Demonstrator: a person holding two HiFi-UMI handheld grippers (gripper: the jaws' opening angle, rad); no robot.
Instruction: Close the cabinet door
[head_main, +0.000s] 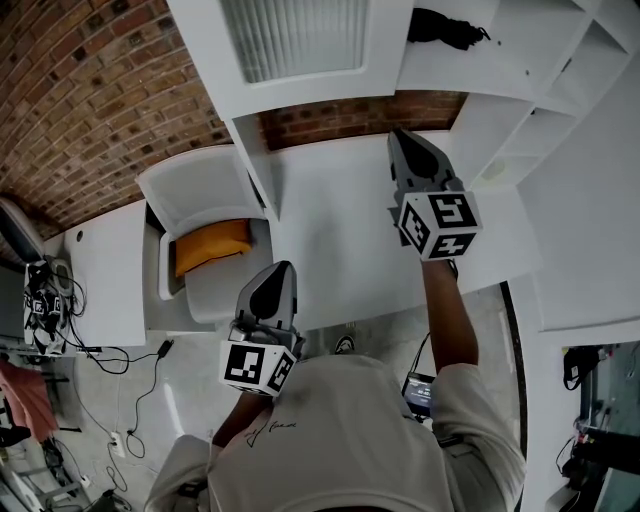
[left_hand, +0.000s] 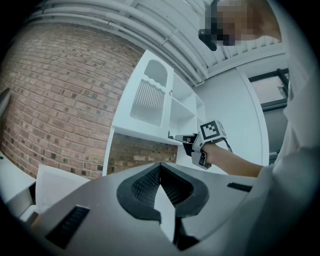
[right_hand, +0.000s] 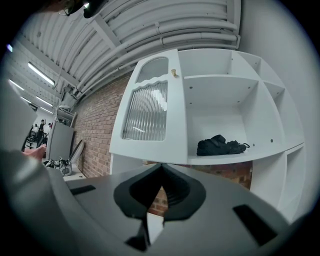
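Observation:
The white cabinet door (head_main: 295, 40) with a ribbed glass panel stands swung open, left of the open compartment; the right gripper view shows it as the door (right_hand: 150, 115) with a small knob (right_hand: 174, 73) at its top edge. A black bundle (right_hand: 220, 146) lies on the shelf inside. My right gripper (head_main: 400, 135) is shut and empty, raised level toward the cabinet's lower edge, just right of the door. The left gripper view shows that right gripper (left_hand: 186, 142) close under the door's bottom corner; whether it touches is unclear. My left gripper (head_main: 283, 266) hangs lower, shut and empty.
A white desk (head_main: 340, 230) runs below the cabinet against the brick wall (head_main: 90, 90). A white chair with an orange cushion (head_main: 210, 245) stands at the left. More open white shelves (head_main: 560, 80) lie to the right. Cables (head_main: 120, 360) trail on the floor.

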